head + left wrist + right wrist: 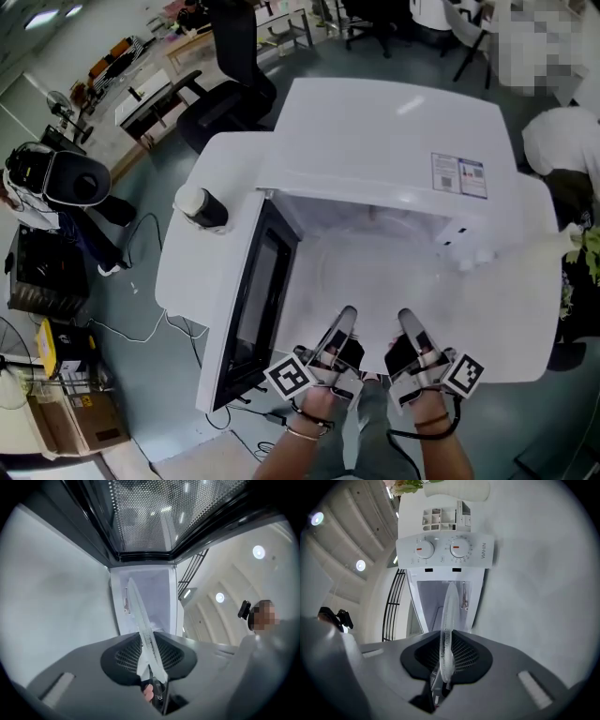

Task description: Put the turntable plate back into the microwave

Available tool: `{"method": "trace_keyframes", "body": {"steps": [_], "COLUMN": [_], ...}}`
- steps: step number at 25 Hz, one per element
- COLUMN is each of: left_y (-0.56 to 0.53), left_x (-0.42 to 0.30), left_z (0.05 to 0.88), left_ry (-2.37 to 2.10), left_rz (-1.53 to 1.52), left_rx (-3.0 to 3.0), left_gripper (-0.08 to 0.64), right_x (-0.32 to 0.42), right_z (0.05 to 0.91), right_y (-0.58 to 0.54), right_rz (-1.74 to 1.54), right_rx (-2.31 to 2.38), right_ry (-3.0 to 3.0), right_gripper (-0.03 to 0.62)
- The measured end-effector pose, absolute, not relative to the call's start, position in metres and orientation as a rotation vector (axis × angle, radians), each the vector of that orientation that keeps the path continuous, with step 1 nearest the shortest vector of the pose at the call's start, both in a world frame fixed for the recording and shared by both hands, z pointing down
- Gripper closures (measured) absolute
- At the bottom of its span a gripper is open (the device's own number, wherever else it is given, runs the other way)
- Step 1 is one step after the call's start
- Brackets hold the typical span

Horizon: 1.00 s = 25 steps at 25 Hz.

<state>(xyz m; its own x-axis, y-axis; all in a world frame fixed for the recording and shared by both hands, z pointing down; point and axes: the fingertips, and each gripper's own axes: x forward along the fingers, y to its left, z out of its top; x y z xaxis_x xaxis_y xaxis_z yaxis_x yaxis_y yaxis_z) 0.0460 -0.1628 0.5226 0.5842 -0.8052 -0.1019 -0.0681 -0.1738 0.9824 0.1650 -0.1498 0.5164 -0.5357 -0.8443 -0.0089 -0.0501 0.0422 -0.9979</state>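
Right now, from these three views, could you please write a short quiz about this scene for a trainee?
1. True or false: the door of the microwave is closed.
2. What do the left tool and the right tool hold? A) a cup B) the glass turntable plate C) nothing
3. How many dials does the control panel show in the right gripper view?
Key: 1 false; 2 B; 3 two.
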Motion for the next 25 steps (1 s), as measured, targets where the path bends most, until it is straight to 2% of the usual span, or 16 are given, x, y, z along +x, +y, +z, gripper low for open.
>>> {"method": "trace_keyframes", "body": {"steps": [16,20,25], "left_y": [-0.175,-0.174,-0.171], "left_x": [0.050,0.049,0.053], "left_z": [0.510,0.506,0.496], "left_ry": [-0.798,-0.849,-0.868], "left_rz": [-0.729,-0.683,-0.660], "left_rx": [1.736,1.774,1.833], "left_gripper": [0.465,0.438,0.365], "right_x": [0.165,0.165,0.165], "right_z": [0.512,0.508,0.505], "right_y": [-0.164,-0.165,-0.168], "right_rz": [-1.543,-1.536,-1.529], "right_rx": [-0.841,-0.829,-0.816], "right_ry": [1.641,1.644,1.651], "right_gripper": [0.538,0.538,0.537]}}
